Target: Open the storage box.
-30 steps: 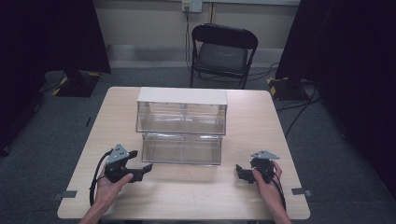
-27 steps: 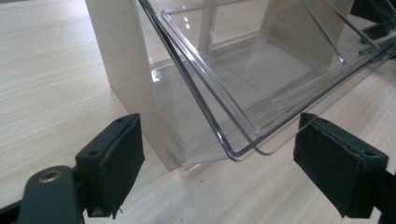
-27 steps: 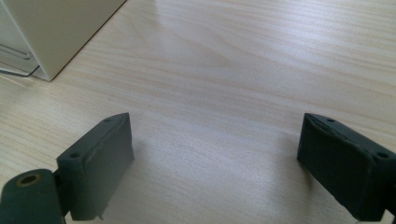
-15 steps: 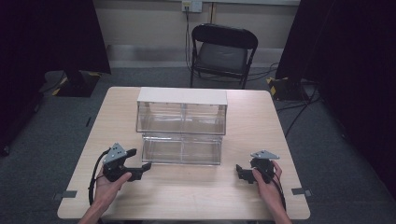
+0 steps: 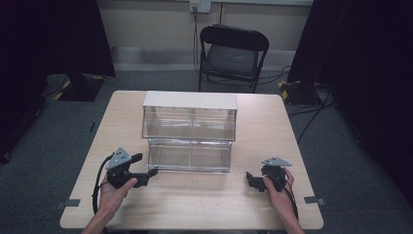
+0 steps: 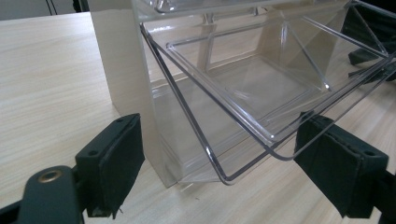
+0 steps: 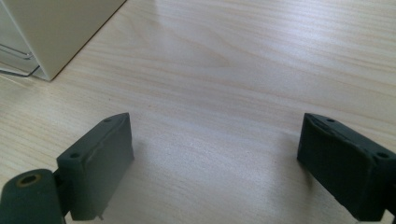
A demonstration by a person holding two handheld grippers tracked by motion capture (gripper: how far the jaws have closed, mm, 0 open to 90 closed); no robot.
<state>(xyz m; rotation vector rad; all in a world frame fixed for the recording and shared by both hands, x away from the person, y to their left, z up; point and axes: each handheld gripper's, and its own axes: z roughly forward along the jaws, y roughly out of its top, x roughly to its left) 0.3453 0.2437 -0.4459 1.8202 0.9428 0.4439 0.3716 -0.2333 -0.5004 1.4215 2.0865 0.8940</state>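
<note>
Here, left side of the wooden table (image 5: 204,209): the left hand (image 5: 111,194) holds the left gripper (image 5: 144,176) low over the tabletop, pointing at the lower left corner of the clear drawer cabinet (image 5: 190,124). In the left gripper view its jaws stand wide apart and grip nothing; the left pad sits just beside the cabinet's pale side wall (image 6: 122,60), the right pad just under the front lip of the tilted-out clear drawer (image 6: 261,88). Whether either pad touches the plastic cannot be told. The drawer is empty, see-through, and leans forward out of the bottom row.

Centre: the cabinet stands mid-table, white top, clear drawers in two rows, the bottom row jutting toward the person.

Right side: the right hand (image 5: 277,192) holds the right gripper (image 5: 251,179) near the front right of the table, apart from the cabinet. In the right gripper view its jaws are spread wide over bare wood, holding nothing; the cabinet's corner (image 7: 56,28) shows at upper left.

Beyond the table, a black folding chair (image 5: 233,53).
</note>
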